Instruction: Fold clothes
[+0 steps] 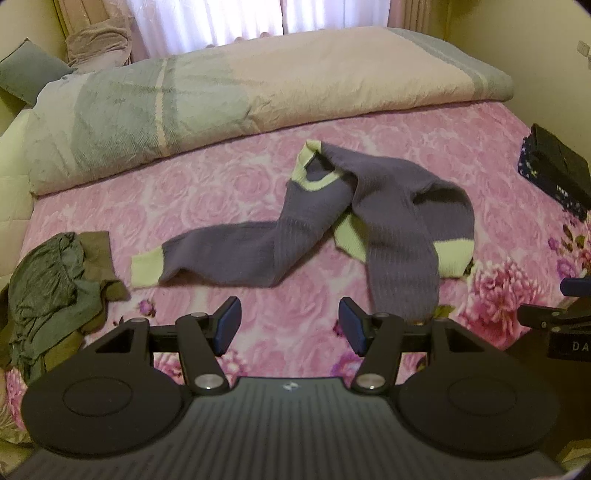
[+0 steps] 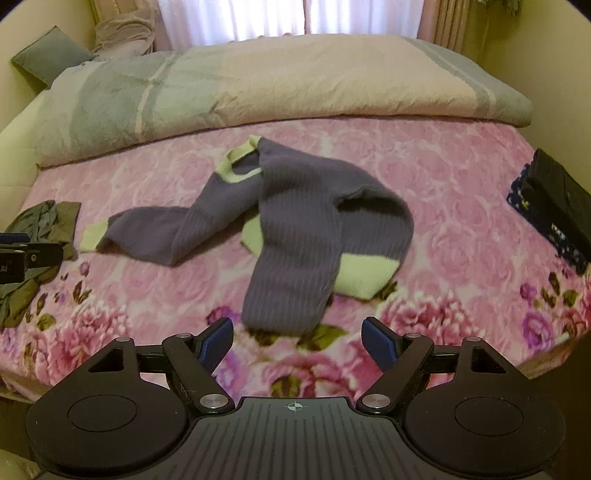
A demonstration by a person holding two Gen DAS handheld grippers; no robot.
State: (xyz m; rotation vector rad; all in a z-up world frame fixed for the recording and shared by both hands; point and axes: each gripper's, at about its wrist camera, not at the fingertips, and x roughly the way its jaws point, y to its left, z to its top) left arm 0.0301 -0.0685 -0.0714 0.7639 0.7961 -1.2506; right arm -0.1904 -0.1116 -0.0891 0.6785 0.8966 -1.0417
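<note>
Left gripper (image 1: 289, 326) and right gripper (image 2: 297, 341), fingers spread and empty, hover over the pink floral bed sheet (image 1: 229, 192); beyond them lies a crumpled purple knit sweater with pale-green cuffs (image 2: 295, 214).

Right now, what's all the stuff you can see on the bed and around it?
sweater: 1, purple with pale green cuffs and collar, crumpled mid-bed on the sheet
sheet: 1, pink with roses, covers the bed
duvet: 1, beige and grey-green, rolled along the far side of the bed
green clothes: 1 heap, olive and grey-green, left edge of the bed
dark box: 1, black on a navy patterned thing, right edge of the bed
pillow: 1, grey-green, far left corner
curtains: white sheer with pink beside, behind the bed
left gripper: 1, black with blue pads, open, above the near sheet, holding nothing
right gripper: 1, black with blue pads, open, just short of the sweater's near end
</note>
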